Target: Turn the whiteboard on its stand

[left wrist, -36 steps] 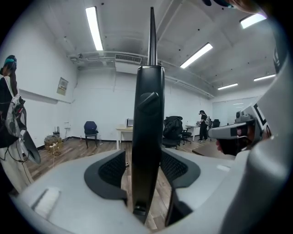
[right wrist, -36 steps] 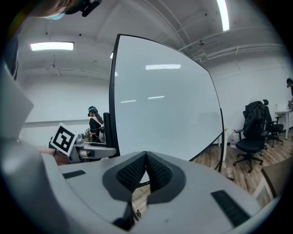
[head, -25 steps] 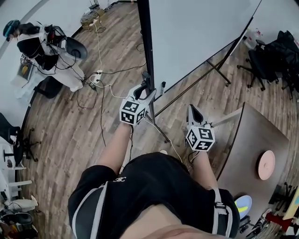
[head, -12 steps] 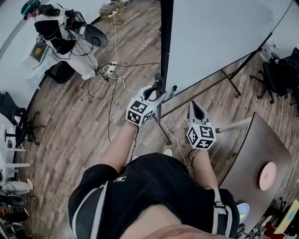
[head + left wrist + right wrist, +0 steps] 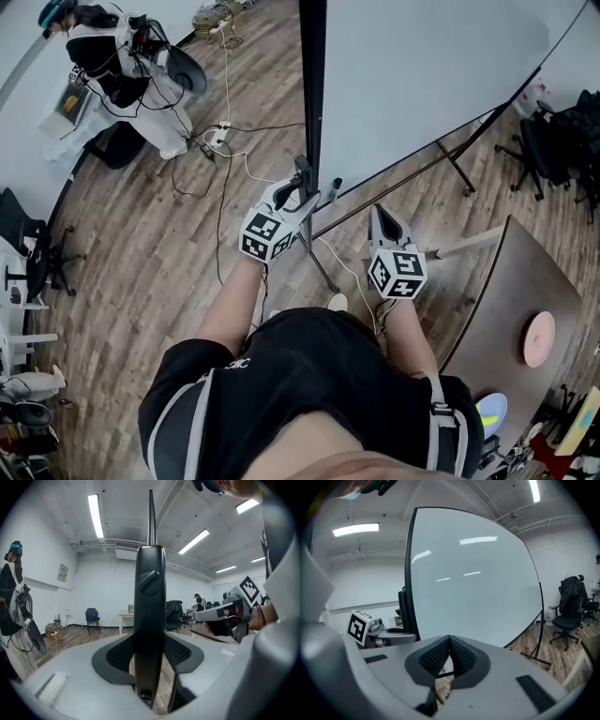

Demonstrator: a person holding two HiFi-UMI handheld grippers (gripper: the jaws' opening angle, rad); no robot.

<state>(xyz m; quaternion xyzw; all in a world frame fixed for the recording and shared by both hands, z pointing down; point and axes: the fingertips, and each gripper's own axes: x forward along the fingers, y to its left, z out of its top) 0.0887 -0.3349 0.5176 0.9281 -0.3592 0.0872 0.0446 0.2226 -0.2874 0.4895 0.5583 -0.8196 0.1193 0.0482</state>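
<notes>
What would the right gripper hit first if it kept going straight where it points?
The right gripper would probably meet the whiteboard, low on its face; nothing shows in between, though depth is unclear.

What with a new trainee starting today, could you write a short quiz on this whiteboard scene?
1. True or false: the right gripper holds the whiteboard.
2. The left gripper is shut on:
A. the stand's post
B. a chair
C. a cable
3. Short answer: what round thing lies on the table?

Key:
1. False. Its fingers are together with nothing between them, short of the board.
2. A.
3. A pink disc.
</notes>
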